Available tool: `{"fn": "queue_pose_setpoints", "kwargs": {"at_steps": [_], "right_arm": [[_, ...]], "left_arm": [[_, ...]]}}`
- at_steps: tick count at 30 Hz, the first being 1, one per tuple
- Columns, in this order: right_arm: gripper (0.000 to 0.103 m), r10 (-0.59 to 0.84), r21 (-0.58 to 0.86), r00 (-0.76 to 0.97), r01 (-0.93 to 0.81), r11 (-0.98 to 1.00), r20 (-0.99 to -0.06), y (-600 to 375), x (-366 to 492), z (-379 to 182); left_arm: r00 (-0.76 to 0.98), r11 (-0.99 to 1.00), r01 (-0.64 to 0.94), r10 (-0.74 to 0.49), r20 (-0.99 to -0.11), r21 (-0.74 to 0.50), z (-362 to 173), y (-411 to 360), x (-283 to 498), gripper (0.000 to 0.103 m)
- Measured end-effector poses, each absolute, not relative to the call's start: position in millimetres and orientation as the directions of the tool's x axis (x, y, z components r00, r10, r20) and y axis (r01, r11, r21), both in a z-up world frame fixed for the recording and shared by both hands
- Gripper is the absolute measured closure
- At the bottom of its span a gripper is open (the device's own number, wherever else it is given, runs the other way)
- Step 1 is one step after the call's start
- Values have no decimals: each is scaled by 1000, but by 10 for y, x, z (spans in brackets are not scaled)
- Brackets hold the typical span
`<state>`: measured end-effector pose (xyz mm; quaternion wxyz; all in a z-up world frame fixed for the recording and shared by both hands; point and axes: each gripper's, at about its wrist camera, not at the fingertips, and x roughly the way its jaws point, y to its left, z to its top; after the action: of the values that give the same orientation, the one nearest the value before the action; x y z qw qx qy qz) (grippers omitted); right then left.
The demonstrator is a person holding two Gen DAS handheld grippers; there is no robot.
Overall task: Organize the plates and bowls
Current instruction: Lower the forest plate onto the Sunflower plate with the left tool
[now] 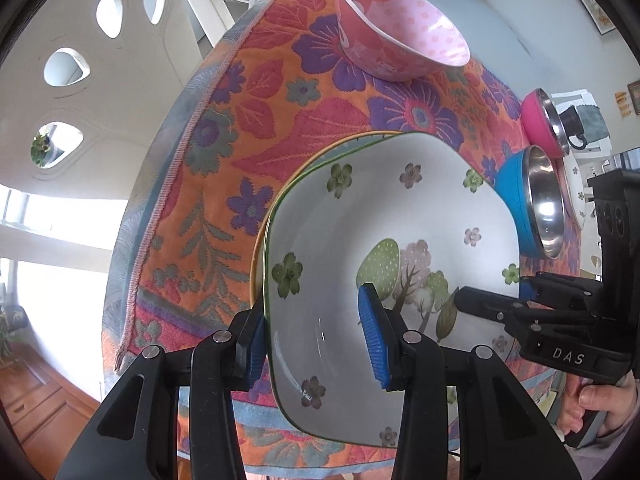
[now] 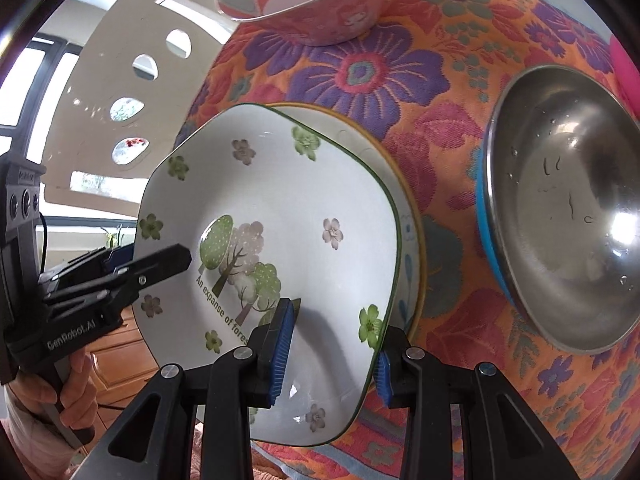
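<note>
The left gripper (image 1: 316,336) and right gripper (image 2: 332,352) each clamp narrow jaws on opposite rims of the tree-printed plate (image 1: 384,216), which sits over a yellow-rimmed plate (image 2: 404,184) on the cloth-covered surface (image 1: 248,128). An uneven release could chip them. Whether the plates already touch is probably unreadable.

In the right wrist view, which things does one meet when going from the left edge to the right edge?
The other black gripper held by a hand → white squarish plate with painted trees and flowers → yellow-rimmed plate beneath it → steel bowl with a blue outer shell, all on the floral cloth.
</note>
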<state>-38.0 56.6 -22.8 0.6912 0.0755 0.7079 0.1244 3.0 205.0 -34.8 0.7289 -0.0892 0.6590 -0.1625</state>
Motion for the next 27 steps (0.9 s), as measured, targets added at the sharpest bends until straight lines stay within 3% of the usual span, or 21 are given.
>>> {"fn": "queue_pose_setpoints", "kwargs": {"at_steps": [13,18,27], "right_arm": [[67,265,266,-32,-27,964,-964,536,-250,-219],[55,286,285,-56,17,958,-957,534,-184,-225],[52,273,274,-76,4,962,-959,561,-156,-205]], "left_arm": [[11,940,126,-321,-947,-317,-411,1945,154,62],[-22,940,117,-320,-947,-320,-443,1909,195,61],[-45,944,97,-312,-949,-315,-450,1907,231,61]]}}
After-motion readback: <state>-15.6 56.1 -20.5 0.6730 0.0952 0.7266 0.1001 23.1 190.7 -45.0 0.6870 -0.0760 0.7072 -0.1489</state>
